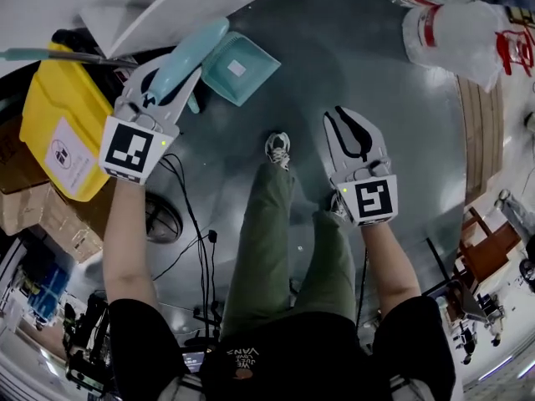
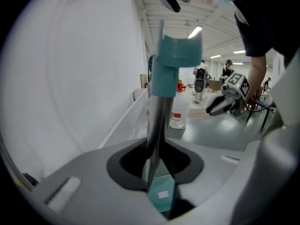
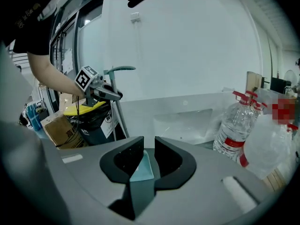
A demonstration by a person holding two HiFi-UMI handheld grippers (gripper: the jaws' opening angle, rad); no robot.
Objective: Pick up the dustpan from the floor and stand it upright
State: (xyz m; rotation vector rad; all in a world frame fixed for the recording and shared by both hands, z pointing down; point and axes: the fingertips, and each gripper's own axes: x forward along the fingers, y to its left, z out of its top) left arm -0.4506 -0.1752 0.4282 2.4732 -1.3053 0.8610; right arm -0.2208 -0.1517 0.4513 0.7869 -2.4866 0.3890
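Teal dustpan (image 1: 238,67): pan end low over grey floor (image 1: 376,65), whether touching unclear; pole slants up-left. Left gripper (image 1: 171,78) clamped on pole below teal grip. Right gripper (image 1: 334,115) well apart, jaws narrowly parted, empty. Yellow bin (image 1: 63,124) beside left gripper.

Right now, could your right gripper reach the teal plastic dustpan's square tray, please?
Probably yes: the right gripper is empty, with only grey floor between it and the tray; the left gripper holds its handle.
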